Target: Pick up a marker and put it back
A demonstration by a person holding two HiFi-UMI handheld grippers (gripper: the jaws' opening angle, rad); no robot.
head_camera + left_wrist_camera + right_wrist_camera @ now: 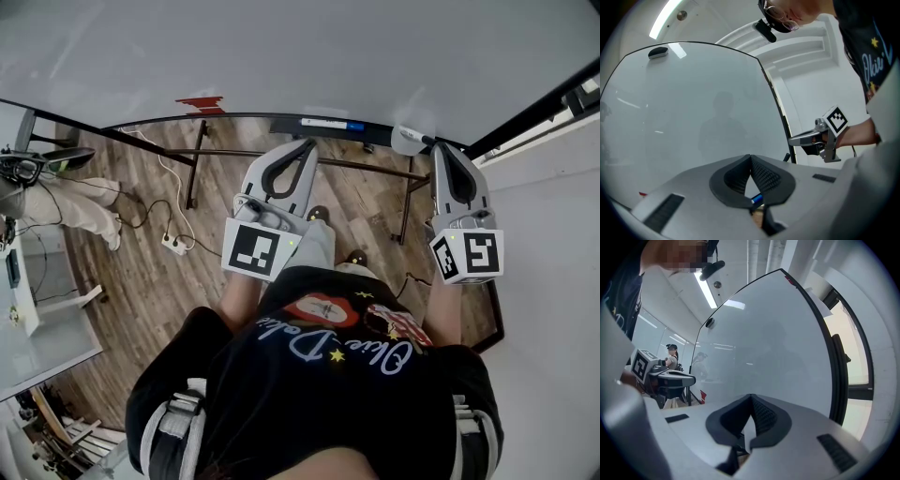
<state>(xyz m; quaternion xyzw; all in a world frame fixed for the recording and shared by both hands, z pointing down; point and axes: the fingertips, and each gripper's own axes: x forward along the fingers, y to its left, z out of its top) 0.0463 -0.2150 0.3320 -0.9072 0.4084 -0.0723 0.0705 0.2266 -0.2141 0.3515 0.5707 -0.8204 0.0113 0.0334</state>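
Head view: white marker (328,124), seemingly blue-capped; left gripper (308,143) and right gripper (440,146) closed, empty.

Head view steeply down, left and right gripper views level, close to the whiteboard (281,56), shared by all.

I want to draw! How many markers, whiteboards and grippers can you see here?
Markers: 1
Whiteboards: 1
Grippers (left gripper, right gripper): 2
Total: 4
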